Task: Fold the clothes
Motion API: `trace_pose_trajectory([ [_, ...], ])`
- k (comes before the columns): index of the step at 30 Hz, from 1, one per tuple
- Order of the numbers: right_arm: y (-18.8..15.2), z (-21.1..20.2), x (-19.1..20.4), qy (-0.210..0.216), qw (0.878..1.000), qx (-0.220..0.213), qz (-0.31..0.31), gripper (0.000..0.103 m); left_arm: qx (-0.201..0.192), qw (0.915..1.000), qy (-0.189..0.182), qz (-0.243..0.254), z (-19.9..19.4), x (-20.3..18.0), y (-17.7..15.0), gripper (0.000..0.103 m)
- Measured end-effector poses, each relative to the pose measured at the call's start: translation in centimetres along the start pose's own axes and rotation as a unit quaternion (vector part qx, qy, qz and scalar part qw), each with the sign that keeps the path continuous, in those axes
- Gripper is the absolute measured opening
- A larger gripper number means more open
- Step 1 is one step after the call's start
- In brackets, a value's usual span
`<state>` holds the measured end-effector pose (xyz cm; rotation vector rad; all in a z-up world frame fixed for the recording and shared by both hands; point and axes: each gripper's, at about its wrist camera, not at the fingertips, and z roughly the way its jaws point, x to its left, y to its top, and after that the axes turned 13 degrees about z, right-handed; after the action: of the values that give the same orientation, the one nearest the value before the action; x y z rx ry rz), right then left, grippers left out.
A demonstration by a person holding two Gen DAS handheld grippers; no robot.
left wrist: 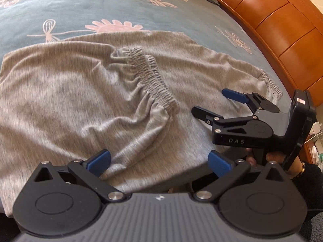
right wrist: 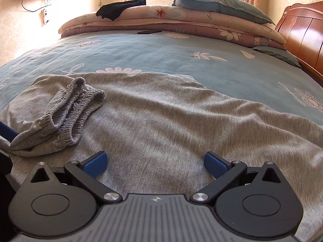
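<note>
A grey knit garment point(left wrist: 80, 84) lies spread on the bed, partly folded, and fills the near half of the right wrist view as grey garment point(right wrist: 171, 121). A sleeve with gathered elastic cuffs point(left wrist: 153, 76) is laid over its middle; the same cuffs point(right wrist: 74, 109) show at the left in the right wrist view. A second cuff point(left wrist: 271, 82) rests near the bed's edge. My left gripper point(left wrist: 159, 162) hovers open over the garment's near edge, nothing between its blue pads. My right gripper point(right wrist: 155, 162) is open too, seen from the side as right gripper point(left wrist: 210, 100), low over the cloth.
The bed carries a blue-green floral cover point(right wrist: 161, 52). Folded quilts point(right wrist: 171, 24), a pillow point(right wrist: 218, 4) and a black garment point(right wrist: 119, 8) are stacked at the far end. A wooden bed frame point(left wrist: 282, 30) runs along the right. A hand point(left wrist: 278, 159) holds the right gripper's handle.
</note>
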<state>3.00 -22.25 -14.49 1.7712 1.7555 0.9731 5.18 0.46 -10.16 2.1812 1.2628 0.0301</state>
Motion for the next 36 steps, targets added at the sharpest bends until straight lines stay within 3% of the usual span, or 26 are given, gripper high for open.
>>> trace_pose_trajectory([
  [2,0.0,0.0,0.0,-0.001,1.000,0.000,0.001,0.103,-0.014,0.9998,0.009,0.012,-1.2,-0.4,0.1,0.102],
  [5,-0.1,0.0,0.0,-0.001,1.000,-0.003,0.002,0.103,-0.065,0.9967,0.033,0.036,-3.3,-0.5,0.5,0.102],
  [8,-0.1,0.0,0.1,-0.005,1.000,-0.006,0.005,0.103,-0.060,0.9963,0.053,0.031,-2.8,0.9,0.6,0.102],
  [12,0.0,0.0,0.1,-0.008,1.000,-0.001,0.008,0.103,-0.016,0.9985,0.053,0.001,-1.0,2.6,-1.1,0.102],
  [19,0.0,0.0,0.3,-0.014,1.000,-0.002,0.010,0.103,-0.027,0.9981,0.042,0.037,-1.5,2.6,-2.7,0.102],
  [28,-0.2,0.1,0.4,-0.021,1.000,-0.011,0.017,0.103,-0.044,0.9990,0.001,-0.006,-2.0,4.2,-2.8,0.102],
  [33,-0.5,0.0,0.5,-0.025,0.999,-0.027,0.024,0.103,-0.048,0.9985,0.019,0.020,-2.0,3.3,-3.0,0.102],
  [36,-0.7,-0.1,0.5,-0.025,0.999,-0.033,0.020,0.103,-0.077,0.9947,0.047,0.050,-3.7,3.0,-2.5,0.102],
])
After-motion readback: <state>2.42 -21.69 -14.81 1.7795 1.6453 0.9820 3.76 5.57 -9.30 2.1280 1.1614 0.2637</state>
